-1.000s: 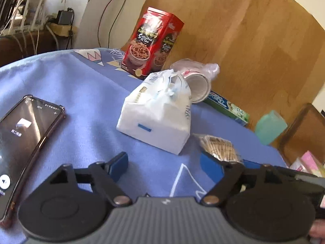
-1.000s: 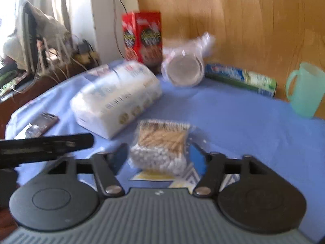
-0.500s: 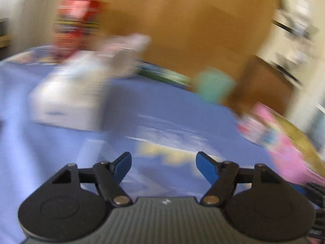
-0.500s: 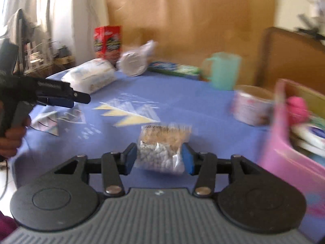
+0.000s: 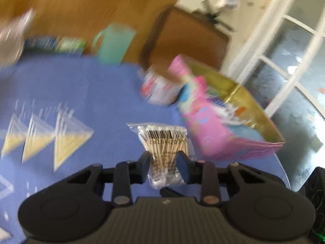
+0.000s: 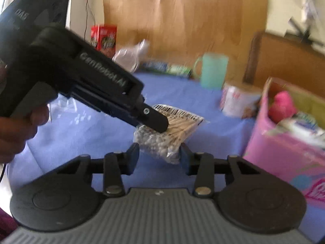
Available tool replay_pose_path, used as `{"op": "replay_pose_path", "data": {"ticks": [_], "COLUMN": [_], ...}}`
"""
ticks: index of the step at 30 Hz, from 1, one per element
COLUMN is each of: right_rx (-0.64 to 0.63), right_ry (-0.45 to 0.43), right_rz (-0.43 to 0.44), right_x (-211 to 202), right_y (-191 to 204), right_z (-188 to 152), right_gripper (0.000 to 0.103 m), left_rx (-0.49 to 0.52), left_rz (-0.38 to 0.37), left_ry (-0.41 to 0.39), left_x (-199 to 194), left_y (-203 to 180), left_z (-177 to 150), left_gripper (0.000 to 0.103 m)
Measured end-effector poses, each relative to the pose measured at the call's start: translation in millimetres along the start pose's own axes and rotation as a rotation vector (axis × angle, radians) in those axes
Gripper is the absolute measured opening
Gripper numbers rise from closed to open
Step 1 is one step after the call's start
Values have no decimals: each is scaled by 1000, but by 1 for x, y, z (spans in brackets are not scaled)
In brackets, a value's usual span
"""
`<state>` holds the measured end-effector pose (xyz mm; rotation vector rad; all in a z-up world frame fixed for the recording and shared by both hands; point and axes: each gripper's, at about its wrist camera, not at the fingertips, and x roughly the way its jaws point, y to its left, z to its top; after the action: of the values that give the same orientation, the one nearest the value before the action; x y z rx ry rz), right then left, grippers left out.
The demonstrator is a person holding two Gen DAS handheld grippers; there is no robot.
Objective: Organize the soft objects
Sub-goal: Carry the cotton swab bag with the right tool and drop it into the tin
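Item: clear plastic bag of wooden cotton swabs (image 5: 165, 152), pinched by our left gripper (image 5: 165, 167), seemingly also our right gripper (image 6: 159, 155), jaws closed on it, for handover near the pink cardboard box (image 6: 288, 148).

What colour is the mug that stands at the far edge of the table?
The mug is pale mint green; the right wrist view shows it best.
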<state>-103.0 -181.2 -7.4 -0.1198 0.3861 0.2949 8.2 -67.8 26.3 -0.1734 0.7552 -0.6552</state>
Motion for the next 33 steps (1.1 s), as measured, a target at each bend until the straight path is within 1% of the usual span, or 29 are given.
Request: {"op": "replay_pose_path", "data": {"ticks": [1,2,5,6,8,9,10,11,12,13,14,15,16,18,20,22,25,29,32,33], "right_rx": [6,14,65,77,97,118,131,144,178,234,281,308,312,324,374,426,498,608,679,692], "right_ry": [-35,-71,-142,-152,-148,-154,-154,-133,-121,-144,-172,-188,-190,-191,-202,-214,-215,-188,-180,-176], "right_rz": [-24,-57,-147,-183,-274,-324,-376,-453,-500,-489,-459,-447,-458,-477,-471,-465,-450,-389,-353,-350], "right_x": [-7,-15,-33,-34,-32,-30,-26,-22,-23,-34,-43,-53,-58,-66,-73,-80,-86,-95,-104,-107], "right_y": [-3,-9,-34,-44,-62,-73,-84,-94,-104,-112,-117,-120,-120,-119,-119,-121,-116,-113,-106,-102], "right_z": [1,4,9,12,18,20,21,21,20,14,9,5,1,-5,-8,-9,-7,-8,-13,-15], "right_gripper": [39,37,37,37,38,41,43,46,46,47,46,47,47,47,47,47,48,56,56,57], "left_rx": [42,80,144,160,195,208,221,235,232,211,192,185,189,210,217,222,243,251,267,271], "left_rz": [-6,-27,-83,-95,-100,-76,-34,17,55,60,37,31,51,120,145,168,222,250,271,278], "left_ry": [-27,-46,-68,-72,-74,-72,-78,-74,-59,-44,-38,-39,-43,-51,-57,-60,-82,-88,-95,-95], "left_x": [-3,-4,12,19,39,54,66,77,84,87,86,84,82,76,68,59,44,26,14,10], "left_y": [-12,-24,-57,-67,-91,-100,-106,-111,-113,-112,-110,-109,-107,-106,-105,-105,-108,-110,-113,-114], "left_z": [6,12,35,42,54,61,62,64,64,62,59,55,52,45,40,34,26,13,3,-1], "left_gripper": [29,29,29,31,47,63,64,64,64,64,65,67,68,68,68,73,77,84,89,93]}}
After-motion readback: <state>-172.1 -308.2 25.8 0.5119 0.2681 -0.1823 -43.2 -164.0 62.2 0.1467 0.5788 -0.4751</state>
